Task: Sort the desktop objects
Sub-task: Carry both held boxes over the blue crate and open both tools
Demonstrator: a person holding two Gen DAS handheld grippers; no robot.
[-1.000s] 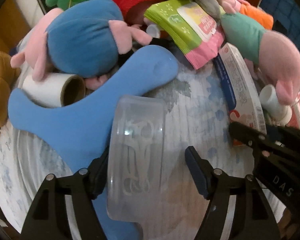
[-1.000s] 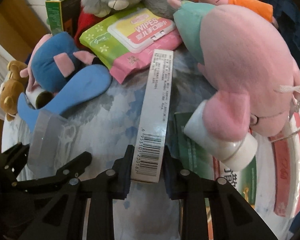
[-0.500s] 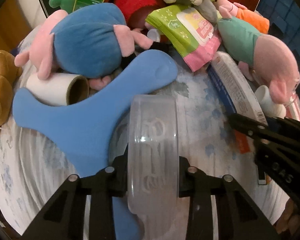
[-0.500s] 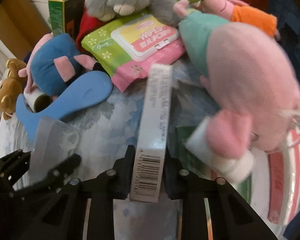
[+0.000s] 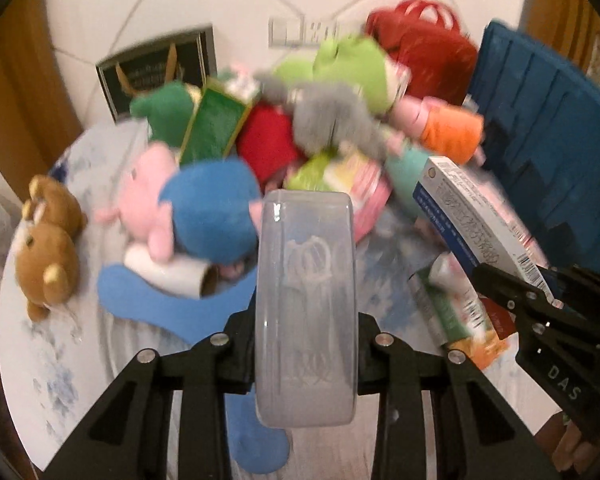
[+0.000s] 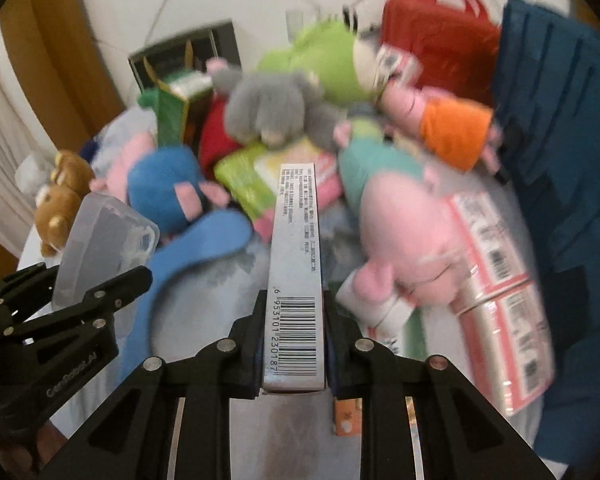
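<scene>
In the left wrist view, a brown teddy bear [image 5: 48,248] lies at the far left edge of the round table [image 5: 40,360]. To its right a blue-and-pink plush [image 5: 204,216] rests over a cardboard roll [image 5: 168,272] and a flat blue plush shape [image 5: 168,308]. At lower centre the left gripper [image 5: 306,354] is clamped on a clear plastic case [image 5: 306,304], both pads pressing its sides, the case standing on edge above the tabletop. Behind it, blurred, sit a green carton [image 5: 214,128], a grey plush [image 5: 328,120] and a pack of wipes [image 5: 340,176]. At the right the right gripper [image 5: 540,292] grips a long white box [image 5: 480,224], with a dark blue crate [image 5: 552,128] behind.

In the right wrist view, the left gripper [image 6: 76,292] and its clear case [image 6: 100,240] show at lower left. At centre the right gripper [image 6: 294,354] is closed narrowly on the barcoded edge of the white box [image 6: 296,264], which points away towards the wipes [image 6: 268,176]. To the right lies a large pink plush [image 6: 404,232] beside a red-and-white pack [image 6: 500,280].
</scene>
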